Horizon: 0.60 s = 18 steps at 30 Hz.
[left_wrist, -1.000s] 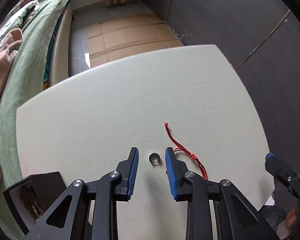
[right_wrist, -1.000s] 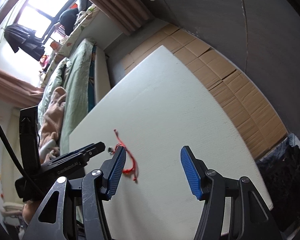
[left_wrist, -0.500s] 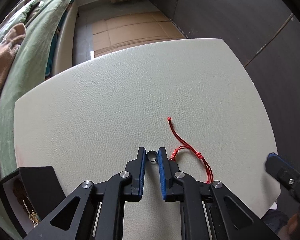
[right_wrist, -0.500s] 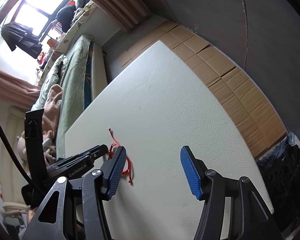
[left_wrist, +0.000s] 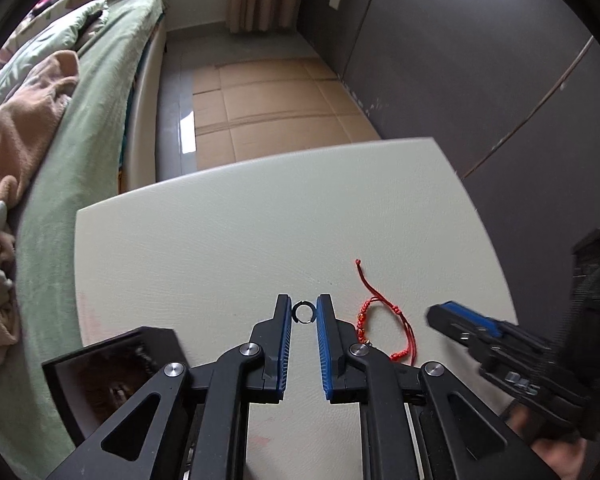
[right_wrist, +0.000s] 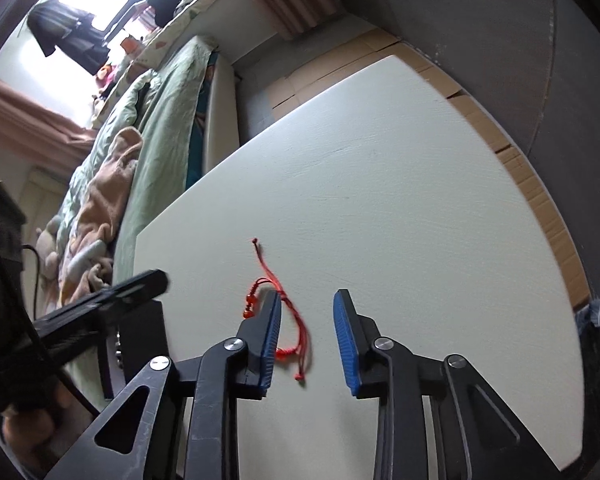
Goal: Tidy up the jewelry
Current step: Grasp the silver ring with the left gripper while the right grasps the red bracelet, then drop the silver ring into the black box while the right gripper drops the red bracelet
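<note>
Table (left_wrist: 228, 248); left gripper (left_wrist: 303, 312) pinches ring (left_wrist: 303, 313).

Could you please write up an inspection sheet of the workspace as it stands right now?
Surface: pale textured table, bare apart from the items below.
Job's things: small dark ring pinched at the tips of the left gripper; red cord bracelet lying loose on the table; open black jewelry box at the table's left edge.
Clutter: nothing seen.
Grippers: left shut on the ring; right gripper open, fingers straddling the bracelet's near end, holding nothing.
Cables: black cable at the left gripper's body.
Surroundings: bed with green bedding, cardboard sheets on the floor, dark wall panels.
</note>
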### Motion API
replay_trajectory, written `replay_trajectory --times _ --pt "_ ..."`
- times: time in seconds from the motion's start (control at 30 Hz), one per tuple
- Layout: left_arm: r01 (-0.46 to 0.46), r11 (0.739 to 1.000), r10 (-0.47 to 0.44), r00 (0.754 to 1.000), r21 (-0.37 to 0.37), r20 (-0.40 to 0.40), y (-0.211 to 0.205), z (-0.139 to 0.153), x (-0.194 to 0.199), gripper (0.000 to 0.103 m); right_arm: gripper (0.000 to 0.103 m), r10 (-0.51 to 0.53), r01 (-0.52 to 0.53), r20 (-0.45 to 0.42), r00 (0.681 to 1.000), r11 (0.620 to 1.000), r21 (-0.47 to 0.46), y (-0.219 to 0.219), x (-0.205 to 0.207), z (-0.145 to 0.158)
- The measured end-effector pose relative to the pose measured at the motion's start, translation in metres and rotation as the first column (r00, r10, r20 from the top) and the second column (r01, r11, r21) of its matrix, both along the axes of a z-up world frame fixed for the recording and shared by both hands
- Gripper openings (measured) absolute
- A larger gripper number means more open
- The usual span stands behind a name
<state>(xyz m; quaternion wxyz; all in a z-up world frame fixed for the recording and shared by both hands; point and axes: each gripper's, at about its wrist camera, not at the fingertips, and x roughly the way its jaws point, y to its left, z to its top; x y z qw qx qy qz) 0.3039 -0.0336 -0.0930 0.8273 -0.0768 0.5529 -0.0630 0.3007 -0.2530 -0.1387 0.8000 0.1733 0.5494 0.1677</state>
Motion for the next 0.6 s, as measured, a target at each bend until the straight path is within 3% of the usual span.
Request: replay_trajectory --times 0.37,0.6 --pt "-0.067 0.990 0.077 0.994 -0.127 0.078 0.050 0.019 -0.029 0.013 0.029 0.080 -0.078 0.027 0.996 0.993 -0.084 0.036 0.007 -0.003" --pt "-0.115 0.976 0.136 0.985 -0.183 0.107 0.087 0.027 -0.053 0.013 0.026 0.125 -0.107 0.054 0.991 0.961 -0.254 0.060 0.006 -0.008"
